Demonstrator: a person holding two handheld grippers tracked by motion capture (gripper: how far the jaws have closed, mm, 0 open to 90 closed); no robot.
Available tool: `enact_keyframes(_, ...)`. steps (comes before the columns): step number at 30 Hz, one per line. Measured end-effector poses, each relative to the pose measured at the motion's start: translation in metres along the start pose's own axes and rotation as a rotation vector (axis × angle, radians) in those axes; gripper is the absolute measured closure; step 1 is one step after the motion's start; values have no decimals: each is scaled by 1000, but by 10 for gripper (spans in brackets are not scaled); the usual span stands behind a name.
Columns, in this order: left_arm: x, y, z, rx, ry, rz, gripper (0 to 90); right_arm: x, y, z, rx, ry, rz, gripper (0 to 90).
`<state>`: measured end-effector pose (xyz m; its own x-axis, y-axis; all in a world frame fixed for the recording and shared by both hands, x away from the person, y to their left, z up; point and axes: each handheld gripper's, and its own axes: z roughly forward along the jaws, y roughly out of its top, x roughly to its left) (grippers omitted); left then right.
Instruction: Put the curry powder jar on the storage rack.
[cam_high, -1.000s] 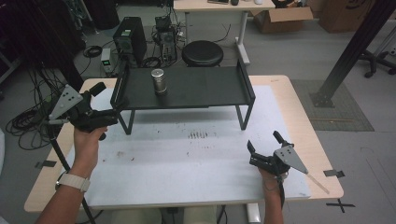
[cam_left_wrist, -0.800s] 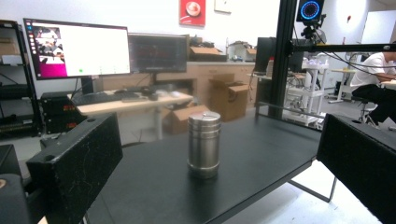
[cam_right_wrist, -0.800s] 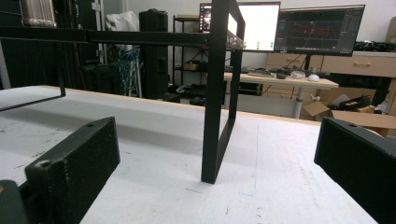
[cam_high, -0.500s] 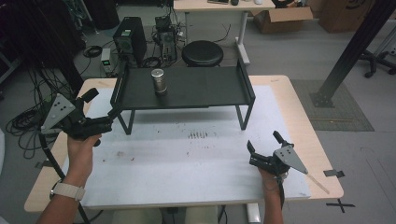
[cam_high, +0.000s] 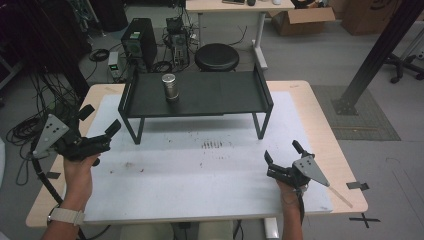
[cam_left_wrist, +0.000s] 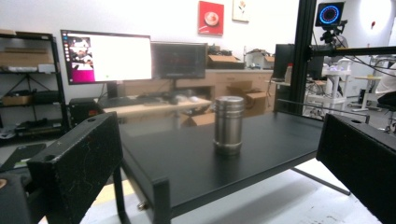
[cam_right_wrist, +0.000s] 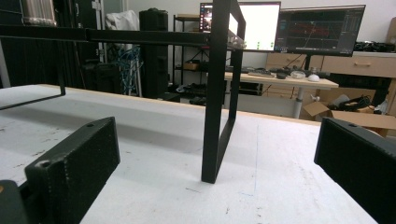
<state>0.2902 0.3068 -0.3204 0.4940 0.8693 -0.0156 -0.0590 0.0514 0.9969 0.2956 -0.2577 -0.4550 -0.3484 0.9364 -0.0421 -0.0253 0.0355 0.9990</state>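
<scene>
**Left hand-held gripper drawn back from shelf**

Pulled leftward and away from the black metal raised shelf (cam_high: 200, 95) since a second ago: left hand-held gripper (cam_high: 102, 137), jaws spread wide, empty, now hovering off the white-topped table (cam_high: 200, 170) edge. Aimed along the shelf top, likely lining up level with the small brushed-steel cylindrical canister (cam_left_wrist: 228, 125), standing upright left of the shelf's middle. Right hand-held gripper (cam_high: 282, 160) unmoved, low near the front right, jaws likewise spread, seemingly parked clear.
</scene>
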Motion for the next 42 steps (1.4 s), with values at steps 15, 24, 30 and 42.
enact_keyframes(15, 9, -31, -23, -13, 58, -4, 7, 1, 0, 0, -3, -1, -10, 0)
enact_keyframes(24, 15, -49, -33, -12, 77, -13, 7, 1, 0, 0, -3, -2, -10, 0)
enact_keyframes(30, 17, -57, -39, -23, 85, -19, 7, 1, 0, 0, -1, -2, -11, 0)
enact_keyframes(42, 18, -83, -46, 20, 110, -16, 6, 2, 0, 0, 3, -1, -16, 0)
